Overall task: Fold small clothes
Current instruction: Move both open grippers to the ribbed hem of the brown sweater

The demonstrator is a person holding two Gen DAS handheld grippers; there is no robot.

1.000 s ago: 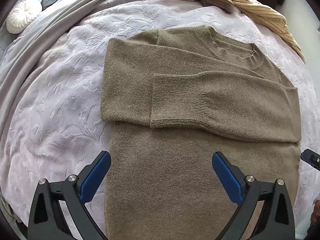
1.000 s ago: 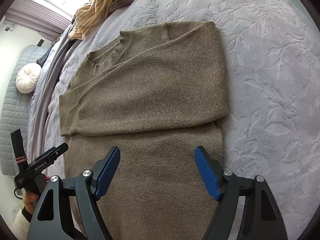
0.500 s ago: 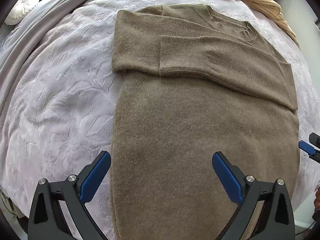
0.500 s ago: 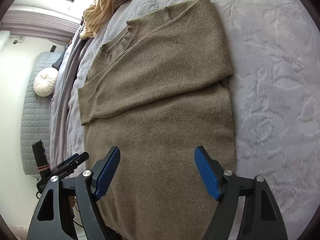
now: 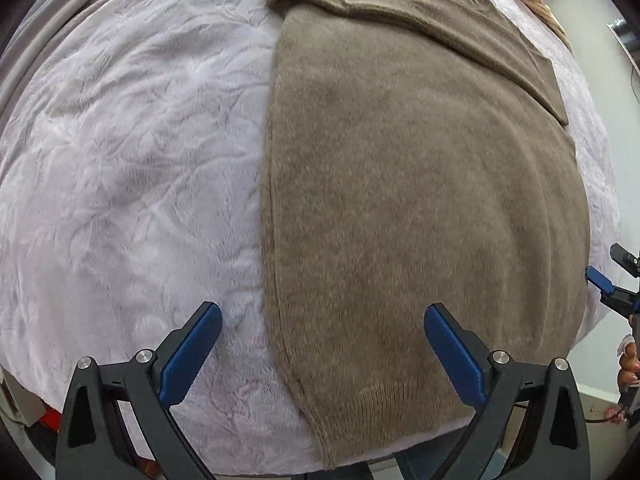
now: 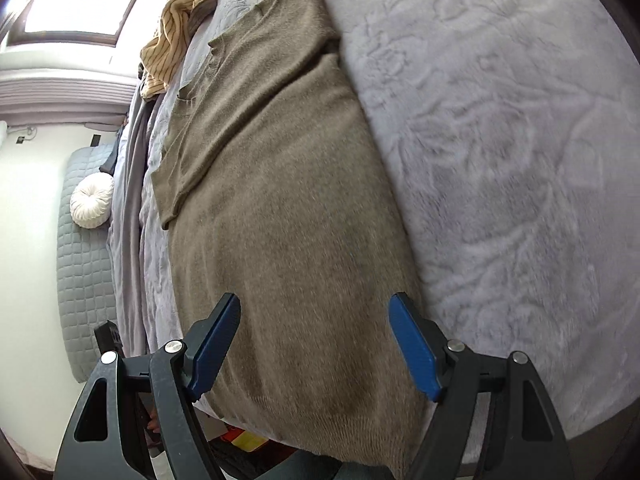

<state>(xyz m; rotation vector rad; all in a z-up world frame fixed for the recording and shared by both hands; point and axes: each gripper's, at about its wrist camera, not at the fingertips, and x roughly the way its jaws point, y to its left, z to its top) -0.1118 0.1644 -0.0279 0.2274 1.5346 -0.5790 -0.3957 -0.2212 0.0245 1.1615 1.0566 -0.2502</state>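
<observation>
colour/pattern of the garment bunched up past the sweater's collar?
Pale yellow with thin dark stripes; the striped garment shows best in the right wrist view.

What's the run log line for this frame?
phase: reaching for hem | sweater: flat on bed, sleeves folded in | left tool: open, empty | right tool: open, empty

Left tool (image 5: 322, 354): black frame, blue pads, spread wide, nothing gripped.
Right tool (image 6: 314, 344): same build, likewise agape, empty.

The sweater's (image 5: 420, 200) collar is cut off by the left wrist view's top edge. Its hem (image 6: 320, 440) drops over the bed's (image 6: 500, 160) edge, the underside hidden. The striped garment (image 6: 176, 32) is only partly visible.
</observation>
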